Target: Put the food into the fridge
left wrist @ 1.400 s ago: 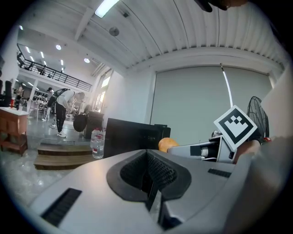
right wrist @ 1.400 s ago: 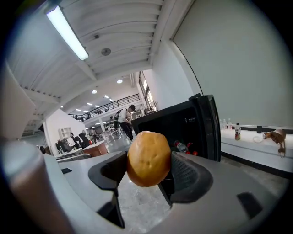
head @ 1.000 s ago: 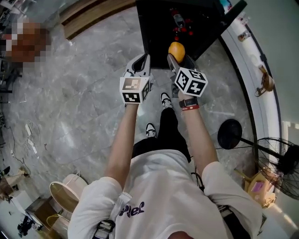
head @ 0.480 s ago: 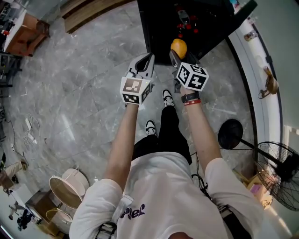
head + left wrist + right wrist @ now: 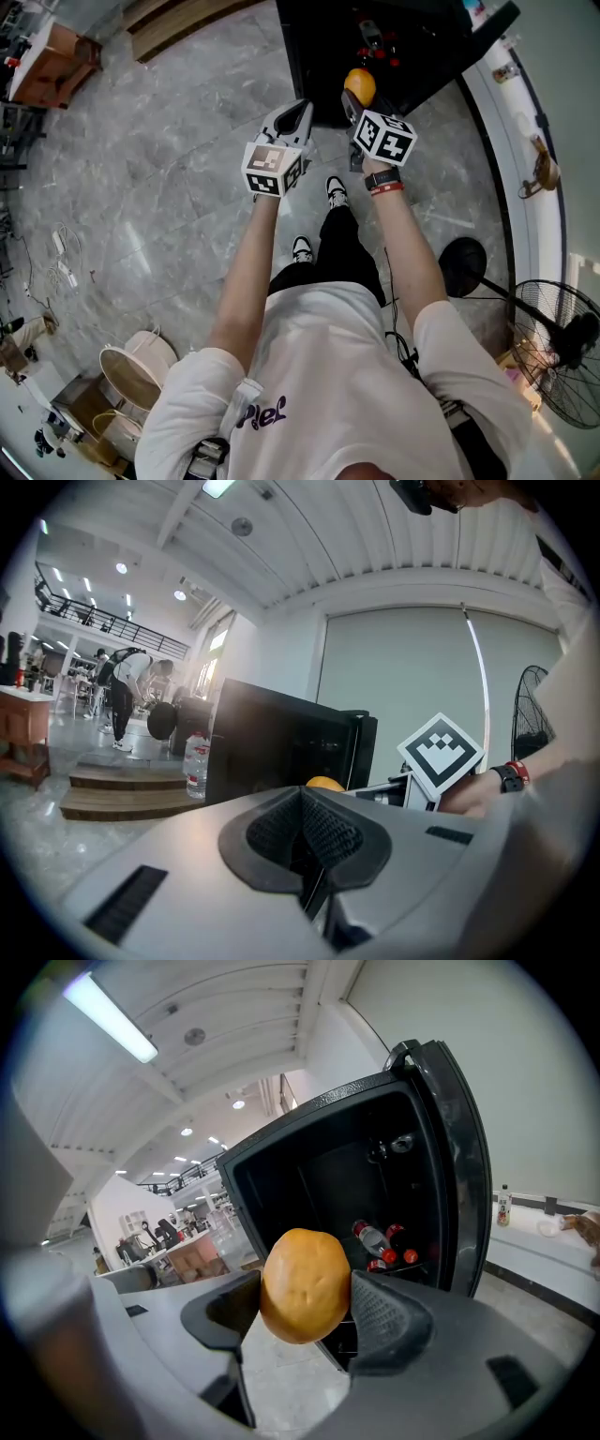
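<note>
Right gripper (image 5: 354, 101) now nearer fridge (image 5: 281, 1176), pinching orange (image 5: 304, 1285), left gripper (image 5: 305, 832) pressed together, empty

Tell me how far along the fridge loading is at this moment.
Done: the black fridge stands open, with red-capped bottles already inside. In hand: the right gripper is shut on a round orange fruit, held just in front of the opening. The left gripper is shut and empty. Left: carry the fruit inside, set it down, release it.
</note>
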Demonstrator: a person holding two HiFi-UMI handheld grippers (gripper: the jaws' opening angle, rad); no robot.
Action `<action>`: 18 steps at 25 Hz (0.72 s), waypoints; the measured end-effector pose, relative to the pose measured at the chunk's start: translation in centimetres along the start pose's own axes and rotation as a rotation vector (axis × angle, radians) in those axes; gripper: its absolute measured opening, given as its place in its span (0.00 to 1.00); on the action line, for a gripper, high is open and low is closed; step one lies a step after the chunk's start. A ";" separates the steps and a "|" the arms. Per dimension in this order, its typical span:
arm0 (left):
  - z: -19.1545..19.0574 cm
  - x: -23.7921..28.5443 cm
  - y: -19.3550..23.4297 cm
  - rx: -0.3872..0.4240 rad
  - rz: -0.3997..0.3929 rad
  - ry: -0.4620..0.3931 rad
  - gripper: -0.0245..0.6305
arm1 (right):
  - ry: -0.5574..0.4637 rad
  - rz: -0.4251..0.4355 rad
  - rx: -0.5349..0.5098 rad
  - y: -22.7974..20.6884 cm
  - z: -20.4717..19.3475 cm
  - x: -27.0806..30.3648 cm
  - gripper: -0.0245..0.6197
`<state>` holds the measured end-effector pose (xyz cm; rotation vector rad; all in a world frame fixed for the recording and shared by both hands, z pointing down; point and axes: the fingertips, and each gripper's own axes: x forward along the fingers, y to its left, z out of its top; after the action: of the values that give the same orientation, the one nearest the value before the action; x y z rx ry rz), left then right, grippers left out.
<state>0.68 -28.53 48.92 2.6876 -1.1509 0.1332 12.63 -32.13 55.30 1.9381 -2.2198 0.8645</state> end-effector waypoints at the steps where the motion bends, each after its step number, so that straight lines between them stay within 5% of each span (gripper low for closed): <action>1: 0.1 0.0 0.1 -0.001 0.000 0.004 0.06 | 0.001 -0.005 -0.003 0.0 0.2 0.3 0.52; 18: -3.4 3.9 2.2 0.056 -0.028 0.036 0.06 | 0.064 -0.017 0.002 -2.7 -2.5 7.5 0.52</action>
<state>1.79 -31.91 53.23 2.7363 -1.1147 0.2116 12.87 -37.77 61.44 1.8994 -2.1646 0.9132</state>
